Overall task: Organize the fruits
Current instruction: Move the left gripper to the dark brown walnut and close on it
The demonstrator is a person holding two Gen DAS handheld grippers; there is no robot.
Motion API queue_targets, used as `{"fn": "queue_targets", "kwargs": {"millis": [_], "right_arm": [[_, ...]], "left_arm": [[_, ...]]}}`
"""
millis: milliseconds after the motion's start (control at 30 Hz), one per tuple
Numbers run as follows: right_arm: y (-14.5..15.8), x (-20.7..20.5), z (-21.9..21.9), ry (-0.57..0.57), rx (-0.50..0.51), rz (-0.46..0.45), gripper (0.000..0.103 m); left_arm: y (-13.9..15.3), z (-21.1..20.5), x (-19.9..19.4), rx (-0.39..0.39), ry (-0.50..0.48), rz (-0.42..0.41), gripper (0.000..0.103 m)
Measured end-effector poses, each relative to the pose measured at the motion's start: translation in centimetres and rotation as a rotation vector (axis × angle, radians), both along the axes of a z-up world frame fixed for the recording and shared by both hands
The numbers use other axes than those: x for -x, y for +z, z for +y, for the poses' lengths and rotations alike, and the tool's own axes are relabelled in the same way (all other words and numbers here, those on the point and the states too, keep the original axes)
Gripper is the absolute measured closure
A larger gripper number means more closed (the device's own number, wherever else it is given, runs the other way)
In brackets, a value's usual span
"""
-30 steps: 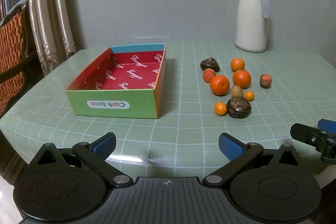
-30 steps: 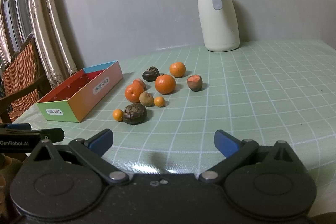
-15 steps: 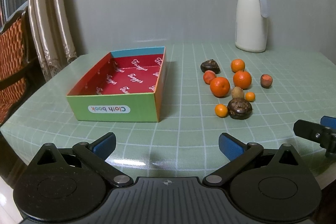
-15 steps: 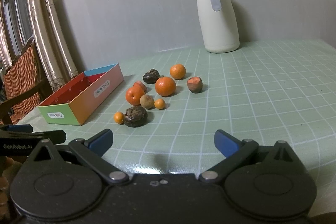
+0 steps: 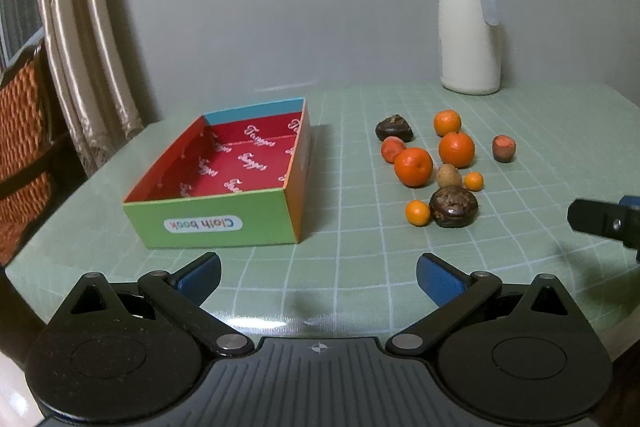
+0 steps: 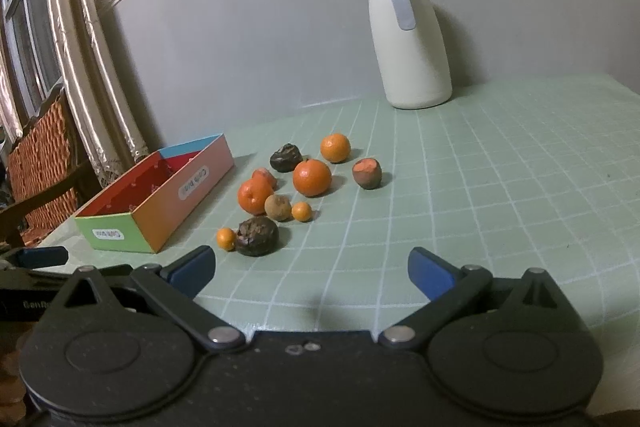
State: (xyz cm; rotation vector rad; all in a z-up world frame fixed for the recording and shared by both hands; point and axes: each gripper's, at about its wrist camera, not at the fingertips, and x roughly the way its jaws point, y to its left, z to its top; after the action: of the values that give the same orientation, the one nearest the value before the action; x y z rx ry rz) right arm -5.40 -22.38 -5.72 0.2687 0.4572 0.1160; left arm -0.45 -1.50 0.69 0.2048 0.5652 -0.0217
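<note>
Left wrist view: both grippers, left gripper [image 5: 318, 269] and right gripper [image 6: 310, 267], have edged closer to the table's [image 5: 360, 243] near edge, jaws wide and holding nothing; the fruits [image 5: 413, 166] lie untouched and the box [image 5: 216, 217] is unfilled.

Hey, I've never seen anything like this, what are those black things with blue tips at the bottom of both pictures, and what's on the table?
Those are two hand-held claws; a person holds one in each hand. Each carries a camera looking forward along its two blue-tipped fingers, so each picture is one claw's own view. The left claw faces a cardboard box, whose red inside shows no fruit. The right claw faces a cluster of fruit: several oranges, such as this large orange, a dark wrinkled fruit nearest the claw, and a tiny orange beside it. A cream jug stands by the wall on the green checked tablecloth. Both claws are open and hold nothing.
</note>
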Motion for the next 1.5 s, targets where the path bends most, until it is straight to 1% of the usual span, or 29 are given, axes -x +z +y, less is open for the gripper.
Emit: {"fn": "queue_targets", "kwargs": {"millis": [167,300,400,500,567,667,767,933,967,1000,1033,1100,1133,1367,1500], "right_arm": [[0.4,-1.0,-0.6,-0.005,0.008,-0.006,0.0],[1.2,-2.1,-1.2,-0.025,0.033,-0.04,0.0],[1.4,-3.0,-1.9,-0.044,0.025,-0.055,0.0],[1.0,-3.2,-2.7,-0.07,0.008,-0.068,0.0],[0.3,-3.3,-3.3,-0.082,-0.013,-0.049,0.0],[-0.1,-3.5,-4.1,-0.092,-0.043,-0.025,0.0],[-0.1,-3.0,-4.6,-0.115,-0.042,-0.039,0.0],[-0.2,-2.4,-5.7,-0.158,-0.05,-0.052,0.0],[-0.2,-2.3,-5.9,-0.163,-0.055,-0.052,0.0],[-0.2,-2.2,-6.0,-0.166,-0.06,-0.053,0.0],[-0.3,-2.2,-6.3,-0.17,-0.064,-0.053,0.0],[-0.3,-2.1,-6.5,-0.179,-0.068,-0.055,0.0],[-0.3,-2.1,-6.6,-0.184,-0.071,-0.056,0.0],[-0.4,-2.0,-6.9,-0.19,-0.075,-0.059,0.0],[-0.6,-2.4,-7.1,-0.19,-0.085,-0.05,0.0]], "left_arm": [[-0.2,-0.9,-0.4,-0.046,-0.017,-0.016,0.0],[-0.7,-1.7,-0.8,-0.082,-0.042,-0.025,0.0],[-0.9,-2.4,-1.2,-0.12,-0.071,-0.037,0.0],[-0.9,-3.1,-1.5,-0.154,-0.099,-0.064,0.0],[-0.9,-3.5,-1.8,-0.167,-0.115,-0.079,0.0],[-0.7,-4.4,-2.3,-0.152,-0.134,-0.092,0.0],[-0.7,-5.3,-2.8,-0.114,-0.16,-0.094,0.0],[-1.3,-7.5,-3.3,-0.106,-0.213,-0.101,0.001],[-1.3,-7.9,-3.3,-0.104,-0.22,-0.106,0.005],[-1.4,-8.3,-3.4,-0.105,-0.227,-0.105,0.023],[-1.5,-8.7,-3.8,-0.103,-0.236,-0.088,0.038],[-1.6,-9.1,-4.6,-0.07,-0.241,-0.04,0.039],[-1.7,-9.1,-5.0,-0.056,-0.233,-0.033,0.039],[-2.5,-9.8,-6.1,-0.01,-0.232,-0.001,0.039],[-2.9,-10.4,-6.6,-0.004,-0.24,0.012,0.039]]}}
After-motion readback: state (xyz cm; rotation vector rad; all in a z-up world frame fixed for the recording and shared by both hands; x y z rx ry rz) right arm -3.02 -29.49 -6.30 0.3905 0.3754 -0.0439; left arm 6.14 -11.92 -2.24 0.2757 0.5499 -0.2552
